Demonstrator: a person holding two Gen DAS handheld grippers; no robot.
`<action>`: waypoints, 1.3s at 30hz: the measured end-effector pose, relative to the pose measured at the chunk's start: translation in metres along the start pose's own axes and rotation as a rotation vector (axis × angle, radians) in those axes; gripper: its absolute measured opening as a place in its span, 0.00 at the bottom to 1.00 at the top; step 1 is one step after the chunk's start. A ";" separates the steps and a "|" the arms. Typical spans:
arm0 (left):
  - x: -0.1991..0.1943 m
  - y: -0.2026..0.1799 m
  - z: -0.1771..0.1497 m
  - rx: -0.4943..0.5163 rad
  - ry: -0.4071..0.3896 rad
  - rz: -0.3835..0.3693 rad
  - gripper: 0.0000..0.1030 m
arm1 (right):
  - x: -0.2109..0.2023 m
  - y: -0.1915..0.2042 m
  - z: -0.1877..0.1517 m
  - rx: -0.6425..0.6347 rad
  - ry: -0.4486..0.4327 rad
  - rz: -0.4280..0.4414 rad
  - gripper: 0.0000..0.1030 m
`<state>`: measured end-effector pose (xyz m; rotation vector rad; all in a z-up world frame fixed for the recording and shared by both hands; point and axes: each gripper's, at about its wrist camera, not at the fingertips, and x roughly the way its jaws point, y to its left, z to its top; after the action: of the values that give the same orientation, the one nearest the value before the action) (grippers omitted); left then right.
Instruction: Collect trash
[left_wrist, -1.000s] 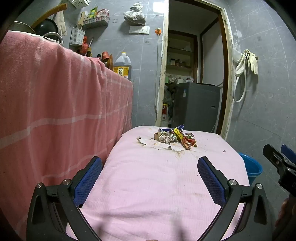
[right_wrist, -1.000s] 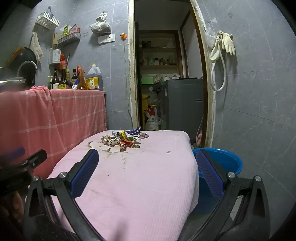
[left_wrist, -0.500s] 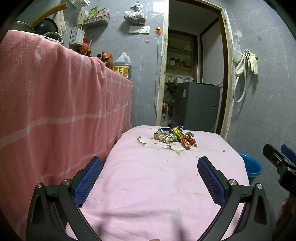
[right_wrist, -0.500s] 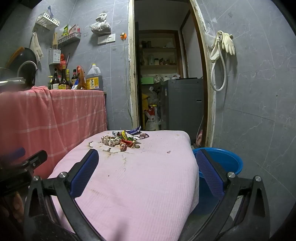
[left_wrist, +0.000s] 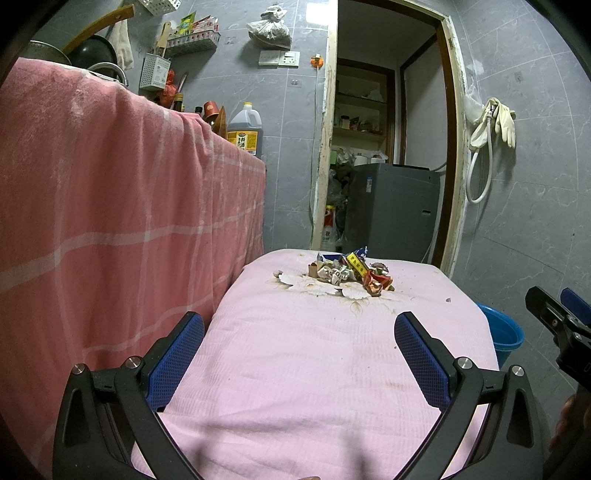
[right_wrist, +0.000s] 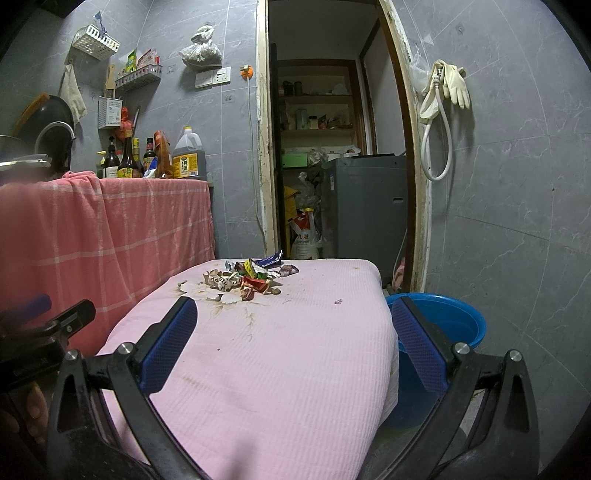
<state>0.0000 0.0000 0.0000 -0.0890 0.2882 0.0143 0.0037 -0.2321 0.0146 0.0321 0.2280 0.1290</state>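
Observation:
A pile of crumpled wrappers and paper scraps (left_wrist: 351, 271) lies at the far end of a table covered in pink cloth (left_wrist: 314, 354); it also shows in the right wrist view (right_wrist: 247, 278). A blue bucket (right_wrist: 443, 325) stands on the floor at the table's right side, and its rim shows in the left wrist view (left_wrist: 504, 328). My left gripper (left_wrist: 299, 336) is open and empty over the near part of the table. My right gripper (right_wrist: 293, 325) is open and empty, near the table's right edge. Both are well short of the pile.
A counter draped in red checked cloth (left_wrist: 110, 206) runs along the left, with bottles and an oil jug (right_wrist: 189, 155) on top. A doorway with a grey appliance (left_wrist: 391, 210) lies beyond the table. Rubber gloves and a hose (right_wrist: 443, 96) hang on the right wall.

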 end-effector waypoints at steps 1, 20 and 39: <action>0.000 0.000 0.000 -0.001 0.000 0.000 0.98 | 0.000 0.000 0.000 -0.001 0.000 0.000 1.00; 0.000 0.000 0.000 0.000 0.001 -0.001 0.98 | 0.001 0.002 0.000 0.000 0.000 0.000 1.00; 0.000 0.000 0.000 -0.001 0.003 -0.001 0.98 | 0.002 0.004 0.001 0.001 0.002 0.001 1.00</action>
<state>0.0003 -0.0001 0.0001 -0.0902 0.2907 0.0134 0.0051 -0.2276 0.0150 0.0335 0.2297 0.1297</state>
